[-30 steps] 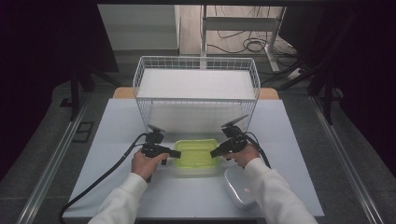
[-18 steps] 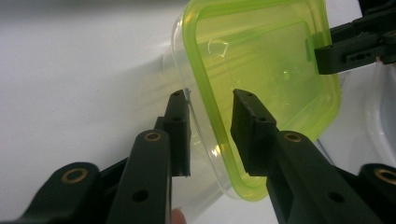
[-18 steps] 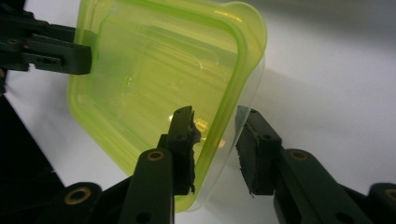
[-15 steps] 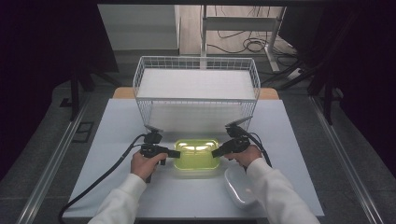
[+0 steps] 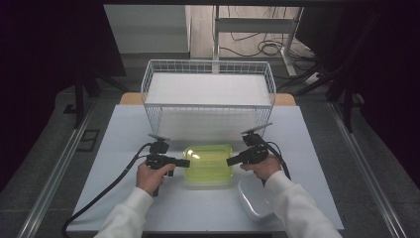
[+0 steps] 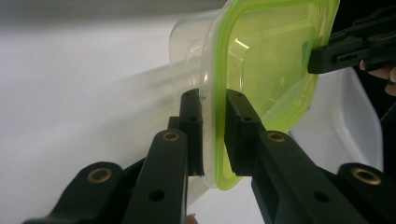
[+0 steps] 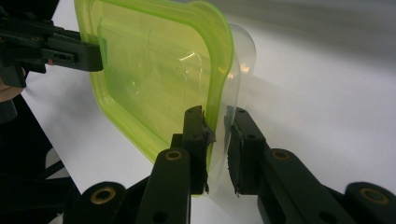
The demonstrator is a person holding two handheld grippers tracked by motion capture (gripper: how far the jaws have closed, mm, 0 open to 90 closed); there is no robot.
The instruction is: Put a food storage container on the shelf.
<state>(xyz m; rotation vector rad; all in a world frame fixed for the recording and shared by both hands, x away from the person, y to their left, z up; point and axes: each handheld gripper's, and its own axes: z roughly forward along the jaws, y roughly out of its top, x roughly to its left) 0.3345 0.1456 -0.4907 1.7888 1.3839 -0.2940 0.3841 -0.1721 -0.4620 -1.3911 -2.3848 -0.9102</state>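
Two grips set: left gripper (image 5: 184, 162) and right gripper (image 5: 231, 161) had just been closing, jaws now clamped on opposite rims of the green-lidded container (image 5: 208, 163), mid-desk (image 5: 124, 144), near the wire basket (image 5: 208, 91). Lift and placement not yet done.

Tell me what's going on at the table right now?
A person holds a clear container with a green lid between two grippers. The left gripper has just closed on its left rim, and the right gripper has been closing on the right rim. The box sits on the white table, in front of a wire basket. Another clear container lies near the right forearm.
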